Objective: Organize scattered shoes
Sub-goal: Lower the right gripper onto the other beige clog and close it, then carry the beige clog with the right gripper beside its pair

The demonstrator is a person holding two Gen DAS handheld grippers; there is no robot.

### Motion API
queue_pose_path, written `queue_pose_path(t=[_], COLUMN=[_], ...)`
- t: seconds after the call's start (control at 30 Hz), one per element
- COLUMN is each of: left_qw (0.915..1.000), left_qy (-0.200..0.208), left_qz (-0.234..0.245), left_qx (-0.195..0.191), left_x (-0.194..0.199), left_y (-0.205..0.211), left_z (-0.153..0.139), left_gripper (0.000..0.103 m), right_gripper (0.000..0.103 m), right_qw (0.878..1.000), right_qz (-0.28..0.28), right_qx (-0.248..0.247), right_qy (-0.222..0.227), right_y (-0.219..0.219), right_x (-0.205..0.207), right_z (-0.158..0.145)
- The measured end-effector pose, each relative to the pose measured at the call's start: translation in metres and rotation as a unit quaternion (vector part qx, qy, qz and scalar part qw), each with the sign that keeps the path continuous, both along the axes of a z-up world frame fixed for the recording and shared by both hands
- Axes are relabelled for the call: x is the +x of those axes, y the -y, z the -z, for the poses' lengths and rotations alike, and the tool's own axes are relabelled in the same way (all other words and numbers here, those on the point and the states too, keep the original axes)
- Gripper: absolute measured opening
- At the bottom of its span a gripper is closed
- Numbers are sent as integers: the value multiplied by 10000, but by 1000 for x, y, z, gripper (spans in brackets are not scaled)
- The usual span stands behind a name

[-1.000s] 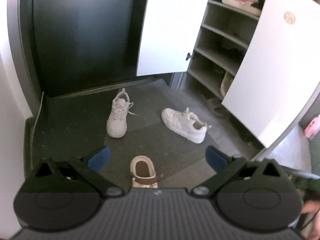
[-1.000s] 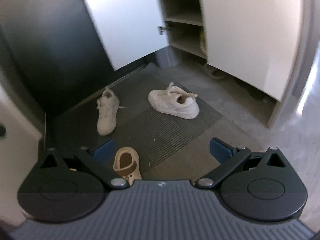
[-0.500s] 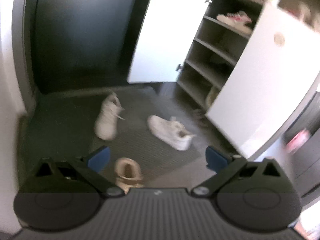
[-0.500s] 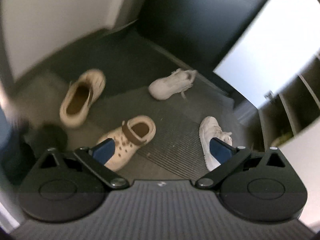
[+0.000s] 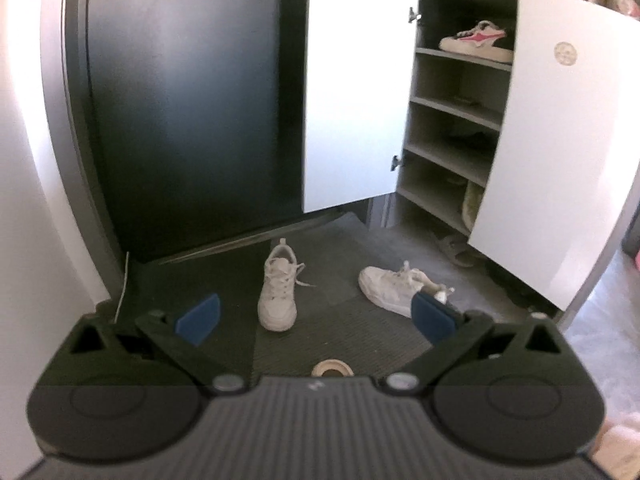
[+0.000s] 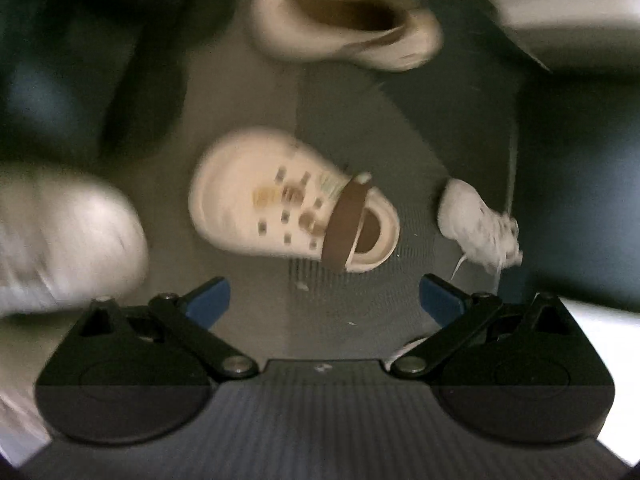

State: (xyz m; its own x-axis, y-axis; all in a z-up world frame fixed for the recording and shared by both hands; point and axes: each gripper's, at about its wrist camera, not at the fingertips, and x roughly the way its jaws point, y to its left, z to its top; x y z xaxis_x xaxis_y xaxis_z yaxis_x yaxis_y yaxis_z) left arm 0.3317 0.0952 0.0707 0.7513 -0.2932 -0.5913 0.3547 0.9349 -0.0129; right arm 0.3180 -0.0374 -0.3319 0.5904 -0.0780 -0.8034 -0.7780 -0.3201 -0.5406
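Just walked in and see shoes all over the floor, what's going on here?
A person holding two grippers is tidying shoes; none is picked up yet. The right gripper, open, hovers over a cream clog. The left gripper, open, faces two white sneakers on the mat before the open shoe cabinet.

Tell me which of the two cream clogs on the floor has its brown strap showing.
The nearer clog, lying straight ahead of the open right gripper, shows a brown strap across its heel opening. The farther clog shows no such strap in this blurred view.
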Motion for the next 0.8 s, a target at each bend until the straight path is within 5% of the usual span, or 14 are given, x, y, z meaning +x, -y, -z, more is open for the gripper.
queue_pose_path(t=[0.07, 0.43, 0.7, 0.8], left_qw=[9999, 9945, 9954, 9942], left_qy=[-70, -739, -905, -936], left_qz=[-114, -639, 137, 475], left_qx=[59, -375, -265, -215], left_x=[11, 53, 22, 5], left_y=[4, 26, 85, 108], left_z=[7, 34, 49, 53], left_gripper=[103, 103, 103, 103], right_gripper=[103, 103, 102, 82], right_qw=[9981, 9922, 9905, 9909], right_qz=[-386, -902, -691, -291], right_qx=[-473, -824, -1030, -1014], right_qy=[55, -237, -586, -835], right_y=[5, -17, -30, -32], right_x=[7, 64, 71, 77], right_z=[20, 84, 114, 109])
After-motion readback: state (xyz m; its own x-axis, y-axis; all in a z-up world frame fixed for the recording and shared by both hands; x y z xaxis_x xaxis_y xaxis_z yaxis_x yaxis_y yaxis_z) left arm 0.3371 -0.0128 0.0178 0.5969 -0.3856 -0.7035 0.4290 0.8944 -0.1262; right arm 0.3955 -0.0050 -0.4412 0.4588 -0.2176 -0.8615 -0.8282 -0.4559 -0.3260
